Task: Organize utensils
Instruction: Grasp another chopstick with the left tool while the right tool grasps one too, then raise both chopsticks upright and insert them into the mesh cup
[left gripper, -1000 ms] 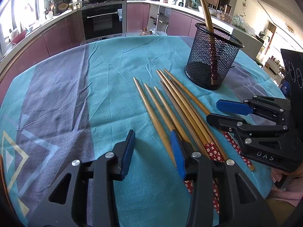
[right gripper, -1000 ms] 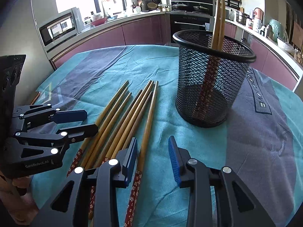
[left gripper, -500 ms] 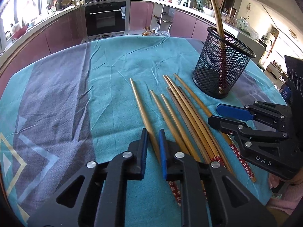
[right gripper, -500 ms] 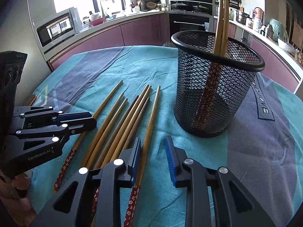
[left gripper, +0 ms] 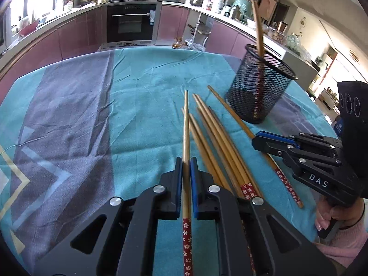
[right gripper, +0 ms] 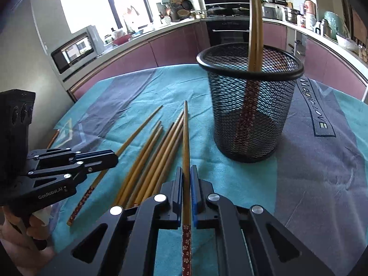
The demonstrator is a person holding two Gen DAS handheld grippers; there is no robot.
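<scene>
Chopsticks (left gripper: pixel 186 133) clamped in both my grippers (left gripper: pixel 186 169) (right gripper: pixel 186 179), shafts pointing ahead; mesh holder (right gripper: pixel 250 105) ahead-right, nearer my right.

Both wrist views look steeply down, close over the table (left gripper: pixel 142 96); both show the mesh cup (right gripper: pixel 250 115).

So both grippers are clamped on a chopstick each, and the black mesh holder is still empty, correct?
Not quite. The mesh holder is not empty: the right wrist view shows two chopsticks standing in it. The rest holds: the left gripper is shut on a chopstick, and the right gripper on another chopstick.
</scene>
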